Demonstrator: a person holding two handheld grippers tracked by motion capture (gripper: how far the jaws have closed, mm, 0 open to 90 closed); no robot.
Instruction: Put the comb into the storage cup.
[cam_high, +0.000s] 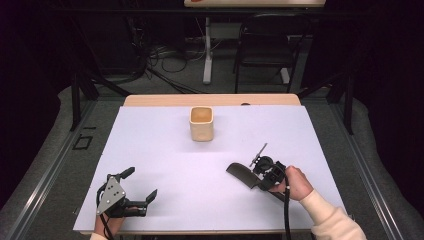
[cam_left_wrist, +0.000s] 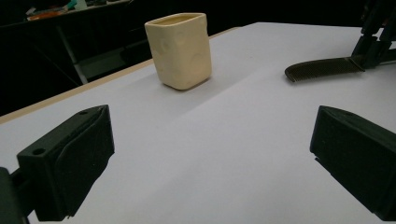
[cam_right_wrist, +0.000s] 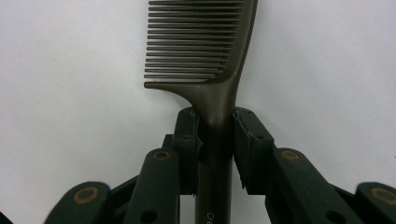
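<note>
A dark brown comb (cam_right_wrist: 205, 51) lies flat on the white table cover, its handle clamped between the pads of my right gripper (cam_right_wrist: 215, 122). From above, the comb (cam_high: 241, 175) pokes out to the left of the right gripper (cam_high: 261, 176), near the table's front right. In the left gripper view the comb (cam_left_wrist: 322, 68) shows at the far right. A cream square cup (cam_high: 201, 123) stands upright at the table's middle back, and the cup (cam_left_wrist: 180, 50) stands ahead of my left gripper (cam_left_wrist: 210, 154). The left gripper (cam_high: 140, 184) rests at the front left, open, with nothing between its fingers.
The white cover (cam_high: 165, 165) spans the table, with a strip of wooden edge (cam_high: 210, 100) at the back. Beyond it stand a dark folding chair (cam_high: 262, 47) and a white table leg (cam_high: 207, 50) among floor cables.
</note>
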